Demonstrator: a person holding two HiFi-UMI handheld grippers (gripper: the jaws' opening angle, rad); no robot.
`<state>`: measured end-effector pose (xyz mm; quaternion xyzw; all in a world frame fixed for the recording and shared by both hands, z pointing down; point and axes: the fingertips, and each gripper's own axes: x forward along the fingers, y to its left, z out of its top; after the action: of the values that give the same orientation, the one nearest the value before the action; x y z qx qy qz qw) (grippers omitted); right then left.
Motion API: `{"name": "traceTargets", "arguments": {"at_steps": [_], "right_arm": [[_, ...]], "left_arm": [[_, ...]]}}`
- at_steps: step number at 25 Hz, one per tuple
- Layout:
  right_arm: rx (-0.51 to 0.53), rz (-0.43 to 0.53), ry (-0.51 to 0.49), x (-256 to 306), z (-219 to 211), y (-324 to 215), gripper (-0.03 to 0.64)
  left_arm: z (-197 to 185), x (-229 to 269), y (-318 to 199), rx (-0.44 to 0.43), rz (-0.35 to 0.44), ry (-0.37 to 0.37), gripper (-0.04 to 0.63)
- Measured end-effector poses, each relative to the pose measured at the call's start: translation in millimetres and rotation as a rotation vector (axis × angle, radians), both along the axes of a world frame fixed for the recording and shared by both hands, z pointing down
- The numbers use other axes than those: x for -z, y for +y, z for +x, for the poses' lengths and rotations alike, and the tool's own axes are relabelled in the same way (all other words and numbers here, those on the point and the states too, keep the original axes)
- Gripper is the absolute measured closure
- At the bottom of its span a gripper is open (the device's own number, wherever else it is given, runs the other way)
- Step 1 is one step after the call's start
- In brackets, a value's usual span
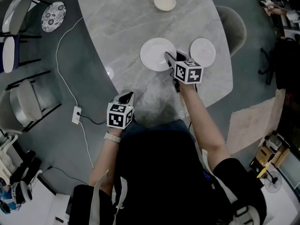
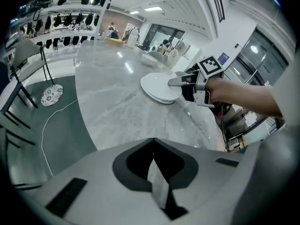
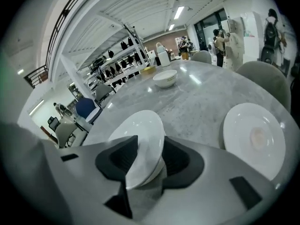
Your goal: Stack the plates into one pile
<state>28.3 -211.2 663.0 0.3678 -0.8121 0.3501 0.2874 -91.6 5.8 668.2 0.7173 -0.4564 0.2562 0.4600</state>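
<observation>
Nearest, the left gripper [image 1: 127, 96] hung over the marble tabletop [image 1: 122, 27] with jaws closed and empty, while the right gripper [image 1: 168, 58] had its jaws apart around a large white plate [image 1: 153, 50]'s rim, with a smaller plate [image 1: 204, 51] beside it and a bowl [image 1: 164, 2] beyond.

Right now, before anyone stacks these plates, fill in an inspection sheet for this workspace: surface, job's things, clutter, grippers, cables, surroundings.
Surface: grey marbled table, glossy.
Job's things: two white plates, side by side, apart: larger plate, smaller plate to its right.
Clutter: white bowl at the table's far end; patterned disc on the floor.
Grippers: left gripper shut, empty, at the near edge; right gripper jaws apart around the larger plate's near rim.
Cables: white cable across the floor to a plug block.
Surroundings: chairs at left, grey chair at right, shelving behind.
</observation>
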Motion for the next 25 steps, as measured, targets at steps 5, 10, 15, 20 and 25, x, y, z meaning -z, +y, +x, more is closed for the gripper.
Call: {"name": "traceTargets", "arguments": {"at_steps": [5,10,15,20,25], "right_arm": [[0.06,0.035,0.085,-6.0,-3.4,3.3,0.391],[0.097,0.072,0.115,-4.7,-5.2,4.1,0.332],[0.099,0.086,0.1,0.4,-0.6,2.4,0.325],[0.094,0.131,0.082,19.2,13.9,-1.2,0.325],[0.088,0.146,0.075,26.4,41.3,-9.1,0.327]], "left_arm": [[-0.2,1.7,1.0,0.0,0.003,0.0,0.587],[-0.3,3.1,1.1,-0.004,0.002,-0.004,0.588],[5.1,5.1,-3.1,-0.019,0.009,-0.006,0.588],[18.4,11.3,-11.8,-0.01,0.023,-0.003,0.587],[45.9,14.8,-28.5,-0.025,0.042,0.008,0.587]]}}
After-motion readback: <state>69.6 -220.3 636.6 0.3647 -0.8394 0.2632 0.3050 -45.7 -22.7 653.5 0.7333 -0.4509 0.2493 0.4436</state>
